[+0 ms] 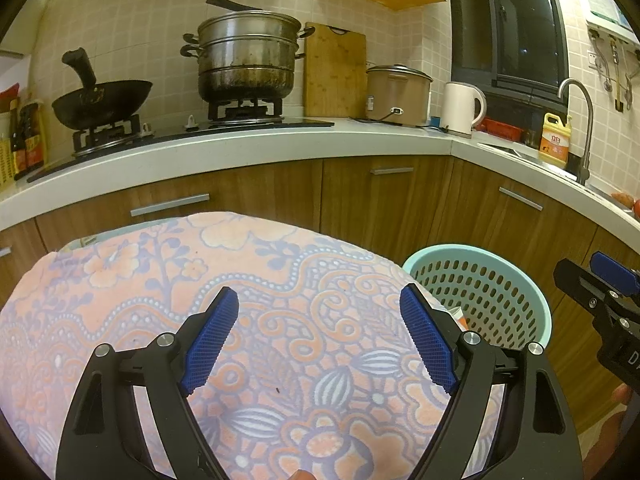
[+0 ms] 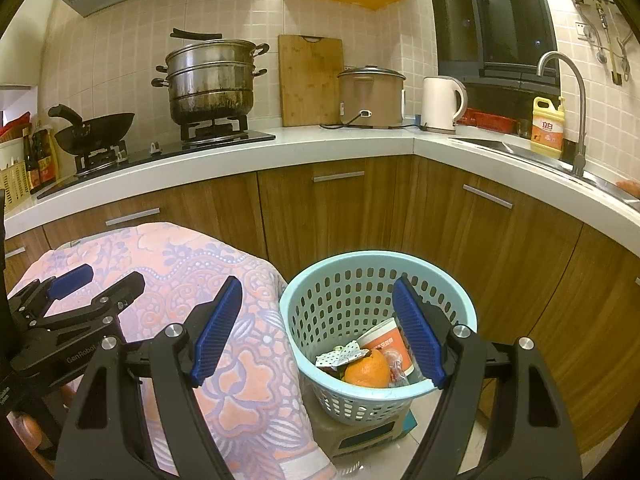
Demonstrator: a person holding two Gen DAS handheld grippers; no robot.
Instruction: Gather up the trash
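Observation:
A light blue perforated trash basket (image 2: 340, 280) stands on a box on the floor, right of a table draped in a pink and purple floral cloth (image 1: 248, 288). Inside it lie an orange peel (image 2: 366, 370), a white and orange paper cup (image 2: 386, 340) and a crumpled dotted wrapper (image 2: 340, 356). The basket also shows in the left wrist view (image 1: 496, 292). My left gripper (image 1: 320, 340) is open and empty above the cloth. My right gripper (image 2: 316, 328) is open and empty, hovering over the basket's left rim. Each gripper shows at the edge of the other's view, the right (image 1: 600, 292) and the left (image 2: 92, 284).
A white counter (image 2: 320, 142) over wooden cabinets (image 2: 332, 212) curves behind. On it are a wok (image 2: 94, 128), a steel steamer pot (image 2: 212, 80), a cutting board (image 2: 310, 80), a rice cooker (image 2: 370, 96), a kettle (image 2: 442, 104) and a yellow detergent bottle (image 2: 546, 128) by the faucet (image 2: 572, 112).

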